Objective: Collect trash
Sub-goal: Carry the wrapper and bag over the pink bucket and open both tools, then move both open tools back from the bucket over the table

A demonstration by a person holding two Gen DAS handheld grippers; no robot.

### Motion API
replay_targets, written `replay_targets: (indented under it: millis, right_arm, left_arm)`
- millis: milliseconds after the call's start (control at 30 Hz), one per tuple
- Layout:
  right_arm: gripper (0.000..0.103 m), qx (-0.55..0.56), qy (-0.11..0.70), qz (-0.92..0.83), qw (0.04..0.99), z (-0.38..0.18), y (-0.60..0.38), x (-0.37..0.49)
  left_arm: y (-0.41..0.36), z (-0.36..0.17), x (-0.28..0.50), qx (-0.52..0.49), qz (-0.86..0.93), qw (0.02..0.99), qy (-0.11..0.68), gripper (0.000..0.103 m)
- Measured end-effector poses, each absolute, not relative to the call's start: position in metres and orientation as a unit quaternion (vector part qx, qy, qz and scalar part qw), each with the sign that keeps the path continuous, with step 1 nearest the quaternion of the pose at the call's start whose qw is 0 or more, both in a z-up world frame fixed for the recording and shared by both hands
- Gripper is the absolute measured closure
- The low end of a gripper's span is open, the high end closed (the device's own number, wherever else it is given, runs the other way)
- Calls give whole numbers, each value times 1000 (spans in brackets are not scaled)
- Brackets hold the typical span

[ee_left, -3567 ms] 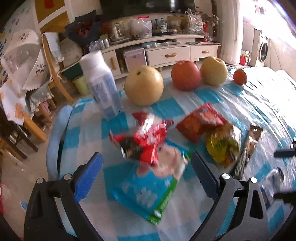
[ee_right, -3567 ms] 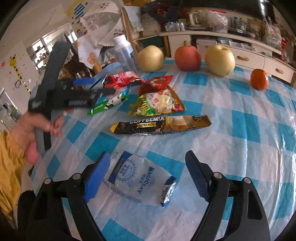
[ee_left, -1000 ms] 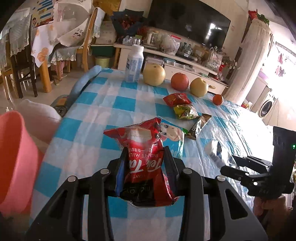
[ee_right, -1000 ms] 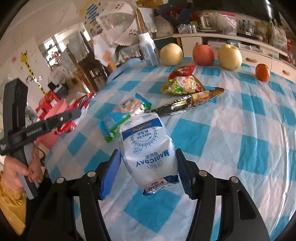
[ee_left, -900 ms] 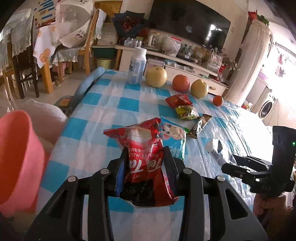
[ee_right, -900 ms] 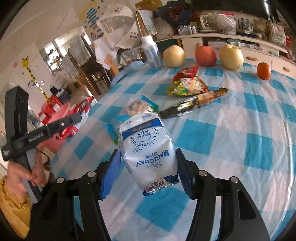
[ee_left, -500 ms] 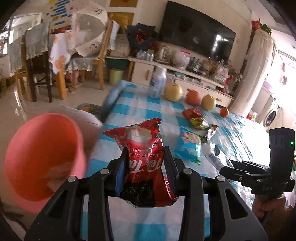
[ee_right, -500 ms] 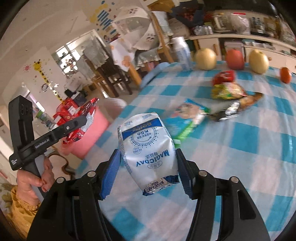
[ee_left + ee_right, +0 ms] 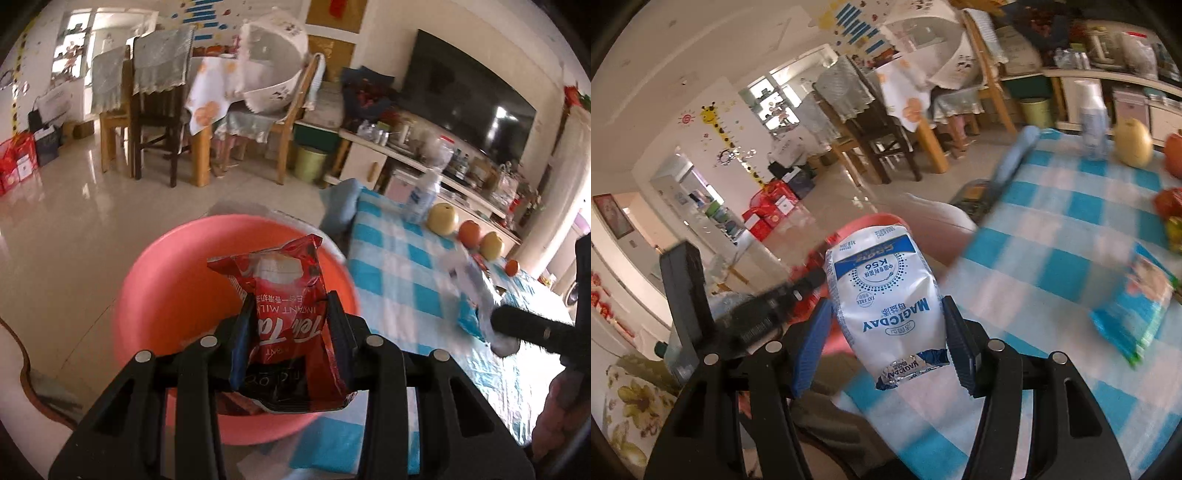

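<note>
- Trash in hand: the red milk-tea packet (image 9: 286, 317) is clamped in the left tool (image 9: 286, 341), above the open mouth of the pink bin (image 9: 177, 295).
- The white Magicday pouch (image 9: 886, 306) is pinched between the blue pads (image 9: 955, 343) of the right tool (image 9: 886, 343), beside the bin and over the edge of the checked worktop (image 9: 1052, 258).
- Step in hand, as I judge it: dropping both wrappers into the bin.
- Next move: the left tool should part its jaws so the packet falls inside the rim; the right needs to travel further over the bin first.
- A blue snack bag (image 9: 1137, 314) lies on the worktop, not yet collected.
</note>
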State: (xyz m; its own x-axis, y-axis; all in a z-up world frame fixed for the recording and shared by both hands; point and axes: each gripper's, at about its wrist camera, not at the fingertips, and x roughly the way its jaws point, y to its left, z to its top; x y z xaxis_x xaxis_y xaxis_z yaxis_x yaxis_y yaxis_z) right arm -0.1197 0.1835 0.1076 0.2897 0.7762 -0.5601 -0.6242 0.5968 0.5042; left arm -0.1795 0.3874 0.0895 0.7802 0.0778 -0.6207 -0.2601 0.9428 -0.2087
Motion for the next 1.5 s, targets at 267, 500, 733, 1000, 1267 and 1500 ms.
replay_targets:
  millis: [267, 500, 733, 1000, 1267, 1500]
  right_arm:
    - [42, 77, 412, 453, 787, 106, 256, -98]
    - [23, 92, 419, 442, 788, 93, 263, -89]
    - [19, 32, 393, 389, 833, 90, 227, -109]
    - [15, -24, 365, 344, 865, 82, 184, -141]
    - [9, -66, 326, 300, 894, 86, 143, -168]
    - [6, -47, 312, 259, 913, 90, 106, -173]
  left_arm:
    - [414, 74, -173, -153, 103, 926, 328, 64]
    - [423, 72, -174, -126, 124, 924, 339, 38]
    - [416, 82, -200, -106, 119, 944, 288, 15]
    - [384, 89, -219, -97, 64, 956, 269, 15]
    - [343, 98, -224, -71, 69, 956, 275, 15]
    - [304, 111, -224, -12, 82, 954, 289, 15]
